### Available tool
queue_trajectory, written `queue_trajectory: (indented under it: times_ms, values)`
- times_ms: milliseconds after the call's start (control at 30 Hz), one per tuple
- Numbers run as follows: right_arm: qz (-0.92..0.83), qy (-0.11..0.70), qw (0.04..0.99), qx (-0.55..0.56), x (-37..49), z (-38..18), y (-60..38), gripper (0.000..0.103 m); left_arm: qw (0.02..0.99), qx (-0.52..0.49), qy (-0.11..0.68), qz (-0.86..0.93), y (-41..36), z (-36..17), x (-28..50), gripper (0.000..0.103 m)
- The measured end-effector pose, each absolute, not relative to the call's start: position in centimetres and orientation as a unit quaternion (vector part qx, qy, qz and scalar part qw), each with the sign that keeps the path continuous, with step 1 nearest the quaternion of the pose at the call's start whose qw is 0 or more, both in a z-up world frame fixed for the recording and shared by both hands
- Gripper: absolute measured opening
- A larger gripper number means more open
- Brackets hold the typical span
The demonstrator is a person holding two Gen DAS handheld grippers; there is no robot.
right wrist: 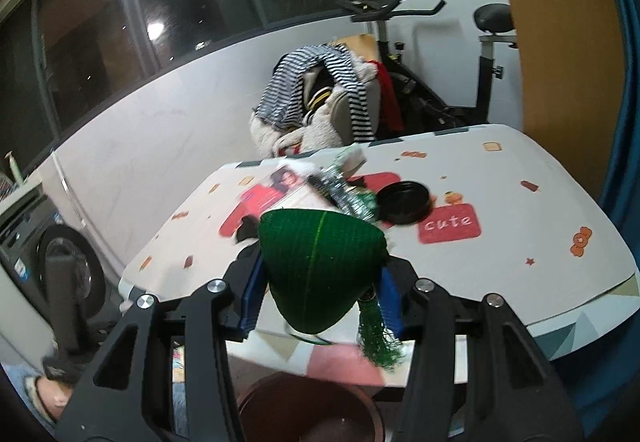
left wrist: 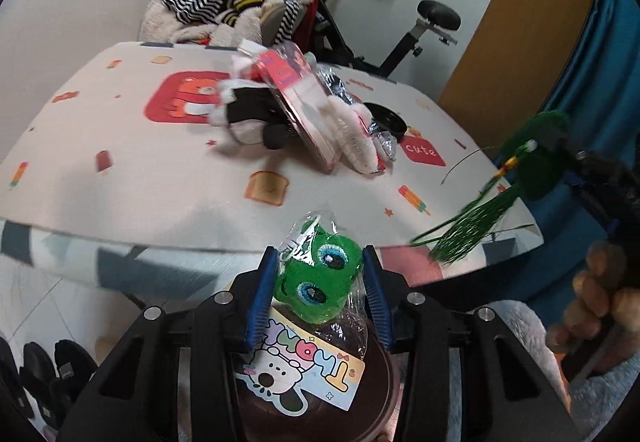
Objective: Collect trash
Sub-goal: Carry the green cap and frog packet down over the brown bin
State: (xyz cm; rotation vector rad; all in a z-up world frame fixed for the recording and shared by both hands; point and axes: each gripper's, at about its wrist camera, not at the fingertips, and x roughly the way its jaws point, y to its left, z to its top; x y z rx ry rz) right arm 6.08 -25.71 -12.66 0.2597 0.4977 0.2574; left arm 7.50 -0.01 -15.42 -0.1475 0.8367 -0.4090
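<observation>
While the packaged green plush toy (left wrist: pixel 316 278) sits clamped between the blue pads of the left gripper (left wrist: pixel 320 294), its printed header card (left wrist: pixel 304 370) hangs below the jaws, directly over the dark brown bin (left wrist: pixel 372 394) seen under the fingers. The package's long axis runs from the plush head at the fingertips back toward the camera, card end lowest. Judged from this view, the bin lies straight beneath the load, so the coming move appears to call only for a release, not for further travel.

The right gripper (right wrist: pixel 320 290) holds a green woven cone-shaped ornament (right wrist: pixel 320 266), its jaws closed onto the body at a middling width. The ornament's green tassel (right wrist: pixel 376 342) dangles below the right finger. The same bin (right wrist: pixel 308 410) shows at the bottom edge of the right wrist view, below and slightly toward the camera from the ornament; the load is near the bin but, as far as can be told, not yet squarely over its mouth. The left hand is therefore the better placed of the two.

Beyond both grippers, the table (left wrist: pixel 120 178) with its patterned cloth carries further clutter: a pink boxed item (left wrist: pixel 296 98), a black round lid (right wrist: pixel 404 202) and crumpled clear wrapping (right wrist: pixel 348 194). These remain uncollected.
</observation>
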Motion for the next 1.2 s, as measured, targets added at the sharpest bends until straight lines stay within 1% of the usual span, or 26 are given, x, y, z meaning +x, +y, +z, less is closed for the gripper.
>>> queue_trajectory:
  times_ms: [133,400,733,933,1067,1200]
  values:
    - [0.155,0.25,0.949,0.11,4.6,-13.4,-23.9,0.05,0.897,-0.071,0.39,-0.193,1.6,-15.1,4.9,0.042]
    - [0.204,0.262,0.94,0.076,2.1,-16.0,-21.2,0.05,0.9,-0.088,0.389,-0.176,3.8,-16.2,1.9,0.042]
    - [0.221,0.327,0.91,0.127,1.3,-22.3,-20.2,0.05,0.905,-0.07,0.378,-0.183,3.6,-18.2,0.2,0.042]
    - [0.217,0.393,0.884,0.131,2.5,-27.0,-19.2,0.051,0.907,-0.073,0.373,-0.18,3.4,-20.3,-0.6,0.042]
    - [0.208,0.428,0.872,0.111,3.2,-29.4,-18.1,0.051,0.901,-0.082,0.387,-0.179,3.4,-21.4,-0.1,0.042]
    - [0.204,0.452,0.864,0.091,3.7,-30.6,-17.1,0.052,0.89,-0.066,0.411,-0.185,2.5,-22.7,0.5,0.042]
